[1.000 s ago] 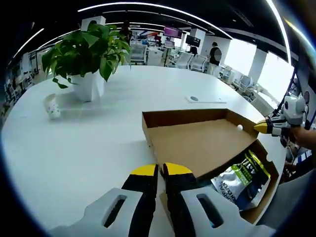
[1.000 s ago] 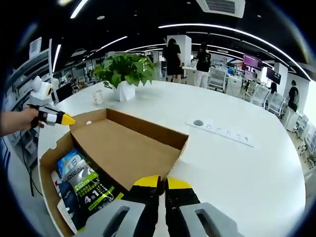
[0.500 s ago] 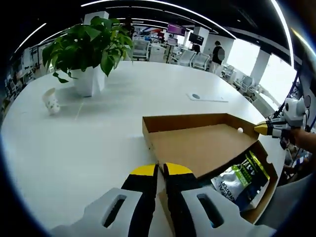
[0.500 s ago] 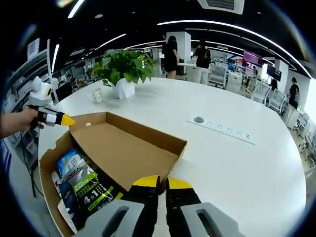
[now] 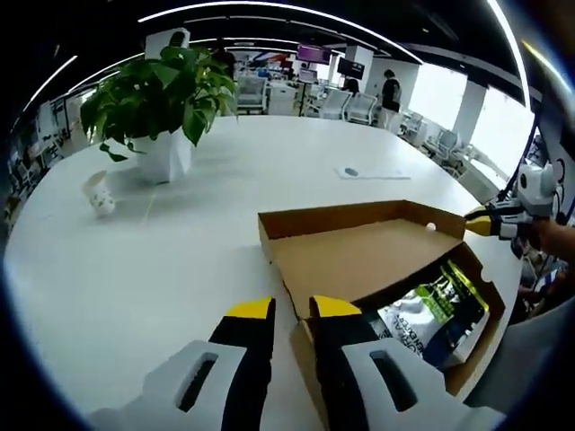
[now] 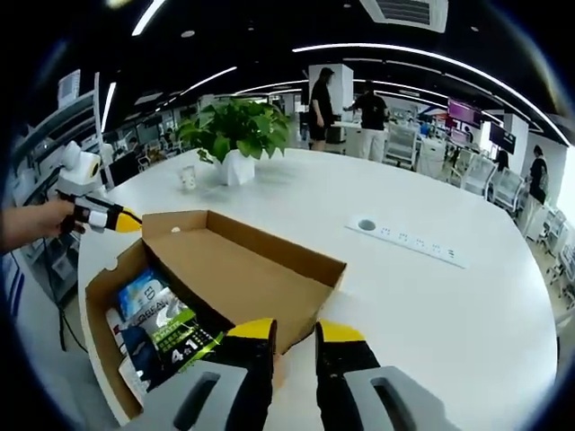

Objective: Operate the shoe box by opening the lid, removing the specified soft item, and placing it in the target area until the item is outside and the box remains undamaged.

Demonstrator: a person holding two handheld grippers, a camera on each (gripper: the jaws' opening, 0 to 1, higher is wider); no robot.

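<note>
A brown cardboard shoe box (image 5: pixel 474 357) stands at the table's edge with its lid (image 5: pixel 359 260) swung back, plain inside facing up. Inside the box lies a soft white, green and blue pouch (image 5: pixel 431 310). My left gripper (image 5: pixel 293 310) is open, its jaws on either side of the lid's near corner. My right gripper (image 5: pixel 476 218) reaches the lid's far corner from the right. In the right gripper view, the right gripper (image 6: pixel 296 332) is open astride the other lid (image 6: pixel 243 278) corner. The pouch (image 6: pixel 166 328) shows in the box (image 6: pixel 101 341), with the left gripper (image 6: pixel 133 220) at the left.
On the white round table stand a potted plant (image 5: pixel 162 99) in a white pot, a small white cup (image 5: pixel 99 193) and a flat power strip (image 5: pixel 373 173). The plant (image 6: pixel 234 135) and strip (image 6: pixel 409 241) lie beyond the box. People and office chairs are far behind.
Both grippers' jaws have parted from a shut hold on the lid's corners to open. The lid has tipped a little further back, baring more of the pouch.
</note>
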